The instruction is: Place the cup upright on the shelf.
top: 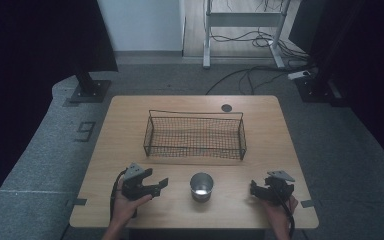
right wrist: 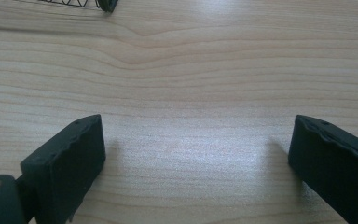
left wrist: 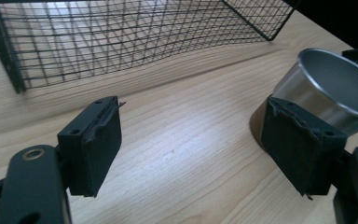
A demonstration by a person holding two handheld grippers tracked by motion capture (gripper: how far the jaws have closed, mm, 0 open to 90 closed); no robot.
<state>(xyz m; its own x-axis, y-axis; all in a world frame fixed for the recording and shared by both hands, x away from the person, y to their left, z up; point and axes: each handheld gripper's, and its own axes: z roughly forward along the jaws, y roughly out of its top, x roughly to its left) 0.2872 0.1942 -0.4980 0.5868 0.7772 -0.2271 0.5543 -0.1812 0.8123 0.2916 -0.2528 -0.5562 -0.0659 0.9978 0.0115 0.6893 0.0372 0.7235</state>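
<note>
A small shiny metal cup (top: 201, 186) stands upright near the front middle of the wooden table (top: 130, 130). My left gripper (top: 162, 185) rests to the left of the cup and points at it; its jaws stand apart with bare wood between them. In the left gripper view the cup (left wrist: 326, 88) stands just beyond the right pad (left wrist: 303, 149), outside the left gripper's (left wrist: 193, 109) gap. My right gripper (top: 254, 187) lies to the right of the cup, held in a hand. Its jaws are also wide apart over bare table (right wrist: 198, 123).
A black wire mesh basket (top: 195, 135) with nothing in it stands behind the cup, mid-table, and shows close ahead in the left gripper view (left wrist: 121, 37). Its corner (right wrist: 105, 3) shows at the top of the right gripper view. A round grommet (top: 226, 107) sits near the far edge.
</note>
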